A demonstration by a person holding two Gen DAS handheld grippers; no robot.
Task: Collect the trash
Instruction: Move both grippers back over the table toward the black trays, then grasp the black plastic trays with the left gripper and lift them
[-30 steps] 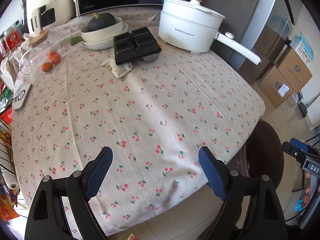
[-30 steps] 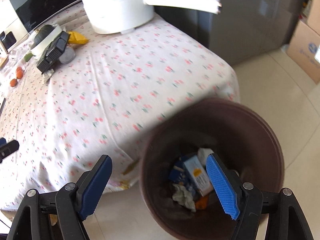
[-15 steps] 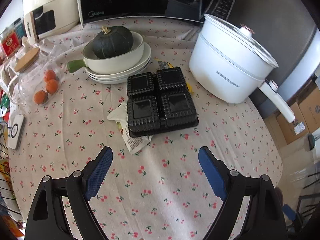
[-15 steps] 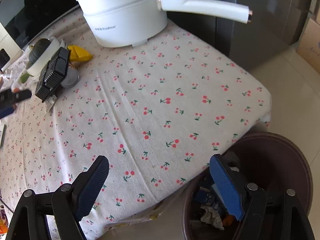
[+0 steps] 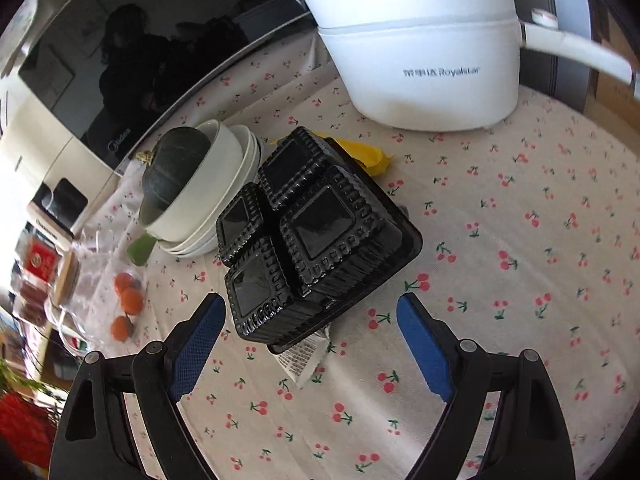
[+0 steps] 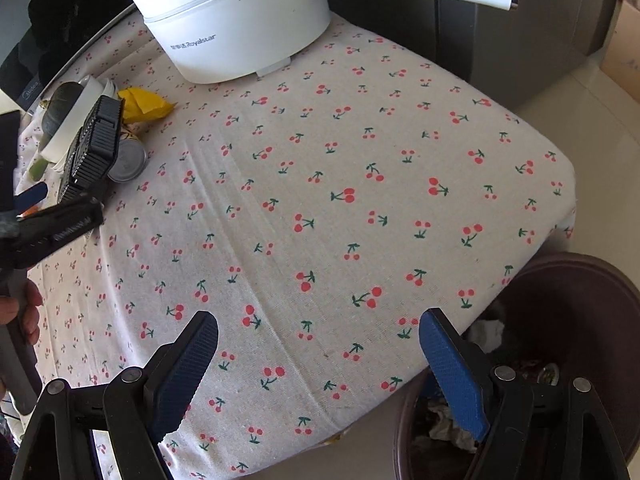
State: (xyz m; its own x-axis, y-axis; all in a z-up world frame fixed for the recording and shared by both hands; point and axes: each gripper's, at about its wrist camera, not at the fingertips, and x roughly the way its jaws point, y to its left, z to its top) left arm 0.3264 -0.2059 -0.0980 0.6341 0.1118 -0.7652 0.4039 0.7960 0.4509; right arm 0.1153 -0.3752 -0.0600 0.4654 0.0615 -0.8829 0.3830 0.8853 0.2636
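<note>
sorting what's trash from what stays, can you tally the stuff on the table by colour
black: 1, plastic tray
white: 2, electric pot, stack of bowls
yellow: 1, wrapper
orange: 3, small fruits
dark green: 1, squash
silver: 1, can
printed white: 1, packet
total: 10

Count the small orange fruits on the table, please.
3. All lie in a clear bag at the table's left edge: top fruit, middle fruit, bottom fruit. The bag's folds may hide more.
</note>
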